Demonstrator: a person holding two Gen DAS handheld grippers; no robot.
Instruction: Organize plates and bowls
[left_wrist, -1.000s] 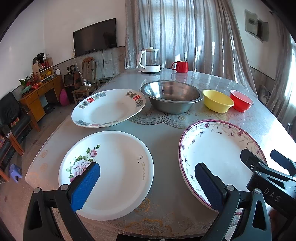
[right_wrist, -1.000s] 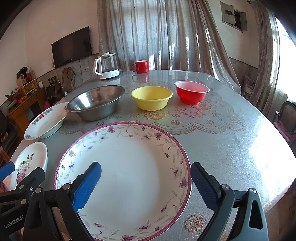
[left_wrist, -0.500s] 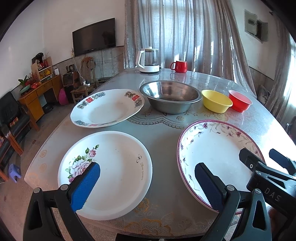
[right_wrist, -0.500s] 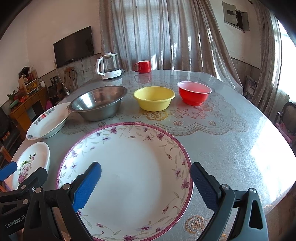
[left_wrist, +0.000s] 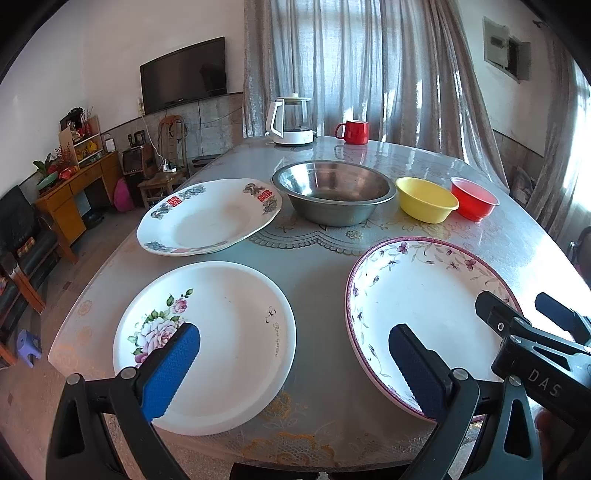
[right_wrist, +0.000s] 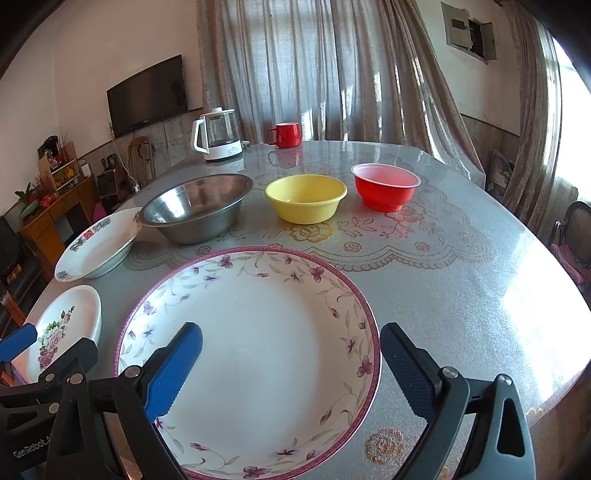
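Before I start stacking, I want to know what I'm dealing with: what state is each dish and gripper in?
Rose plate: empty, flat.
Purple-rim plate: empty, flat.
Red-marked plate: empty, rim over the steel bowl's edge.
Steel bowl: upright, empty.
Yellow bowl: upright, empty.
Red bowl: upright, empty.
Left gripper: open.
Right gripper: open.

The right claw (right_wrist: 291, 363) covers the near rim of the purple-flowered plate (right_wrist: 258, 317), and the left claw (left_wrist: 293, 356) hides part of the rose plate (left_wrist: 221, 332). The shelf clutter (left_wrist: 79, 142) is too small to tell. The worktop (right_wrist: 461, 280) runs off the frame's bottom edge.
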